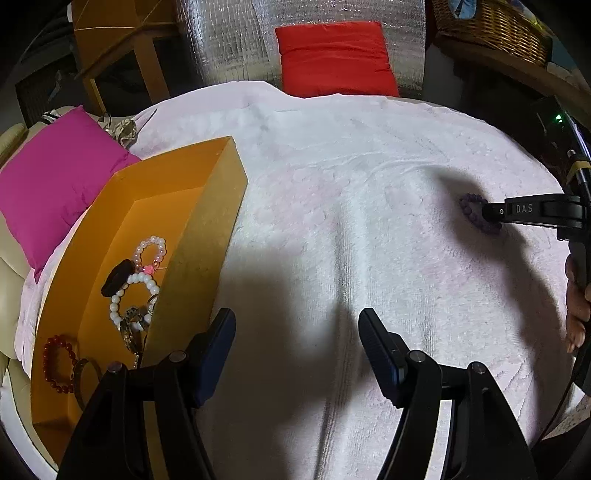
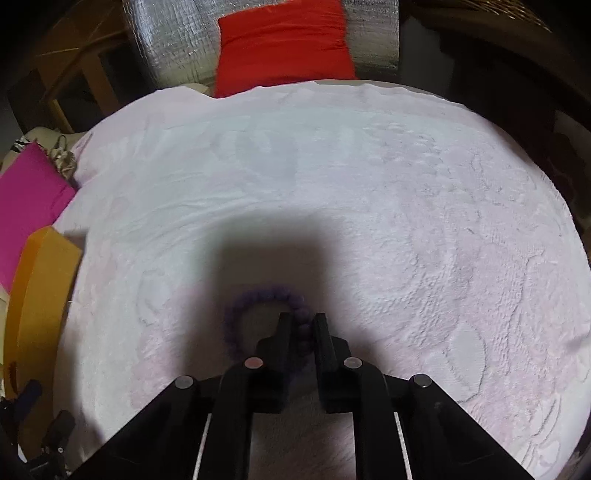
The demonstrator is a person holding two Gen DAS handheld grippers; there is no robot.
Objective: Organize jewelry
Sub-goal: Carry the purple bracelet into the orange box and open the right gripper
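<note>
A purple bead bracelet [image 2: 258, 297] lies on the pale pink towel [image 2: 332, 184]. My right gripper [image 2: 302, 323] is shut on its right side, with beads showing between the fingers. From the left wrist view, this bracelet [image 1: 471, 203] and the right gripper [image 1: 487, 213] sit at the far right, with a hand [image 1: 578, 310] behind. The left gripper [image 1: 295, 317] hangs open and empty over the towel, right beside the orange box [image 1: 221, 206]. Inside the box are a white pearl bracelet [image 1: 127, 295], a pinkish pearl bracelet [image 1: 151, 249], a red bead bracelet [image 1: 59, 363] and a black piece [image 1: 117, 277].
A magenta cushion [image 1: 55, 181] lies left of the box and a red cushion [image 1: 332, 59] beyond the towel's far edge. A wicker basket [image 1: 491, 26] is at back right, a wooden frame [image 1: 122, 48] at back left. The orange box [image 2: 44, 280] shows at the right view's left edge.
</note>
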